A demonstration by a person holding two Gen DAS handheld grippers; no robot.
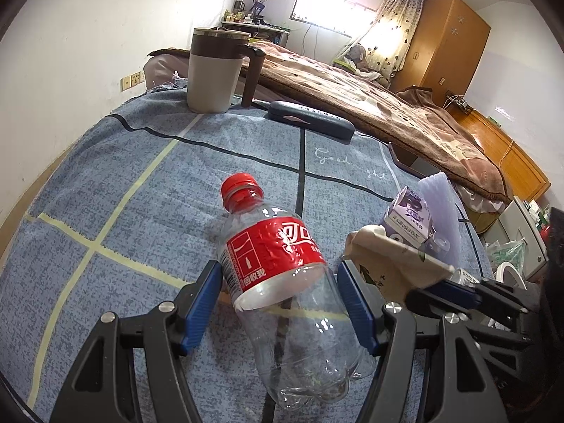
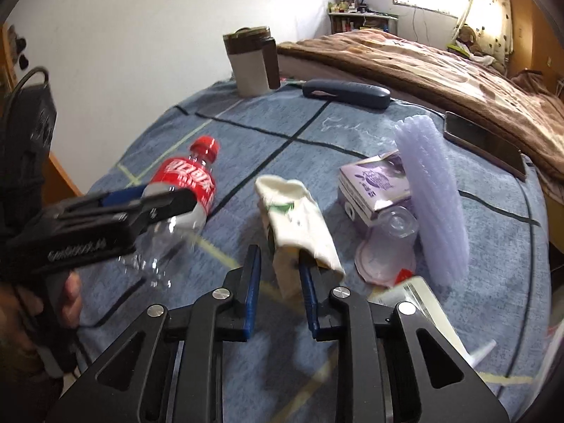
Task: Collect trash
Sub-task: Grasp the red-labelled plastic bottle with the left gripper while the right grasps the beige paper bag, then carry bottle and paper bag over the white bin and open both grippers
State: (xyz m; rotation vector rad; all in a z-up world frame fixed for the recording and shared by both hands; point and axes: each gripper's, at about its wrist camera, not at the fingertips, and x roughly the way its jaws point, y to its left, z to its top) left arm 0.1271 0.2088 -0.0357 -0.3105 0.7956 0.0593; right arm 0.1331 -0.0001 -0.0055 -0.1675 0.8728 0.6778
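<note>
Gripping a clear bottle [image 1: 282, 264] on both sides, the left hand-held gripper [image 1: 278, 303] had its blue pads [image 1: 202, 303] pressed on the body below the red label, with the red cap [image 1: 239, 185] pointing away. The bottle was over a blue cloth [image 1: 123, 183] with dark and yellow lines that covered the worktop.

The right hand-held gripper [image 2: 280, 289] was nearly closed on a cream crumpled carton [image 2: 299, 225], and its pads [image 2: 253, 282] touched the lower end. No earlier moment was shown.

Just beside the carton lay a purple box [image 2: 370, 187], a clear cup [image 2: 394, 225] and a roll of pale plastic [image 2: 433, 204]. Farther away stood a mug [image 1: 215, 70] with a brown lid, and near it lay a dark case [image 1: 310, 120]. A bed with a brown blanket [image 1: 387, 105] was behind the worktop.
</note>
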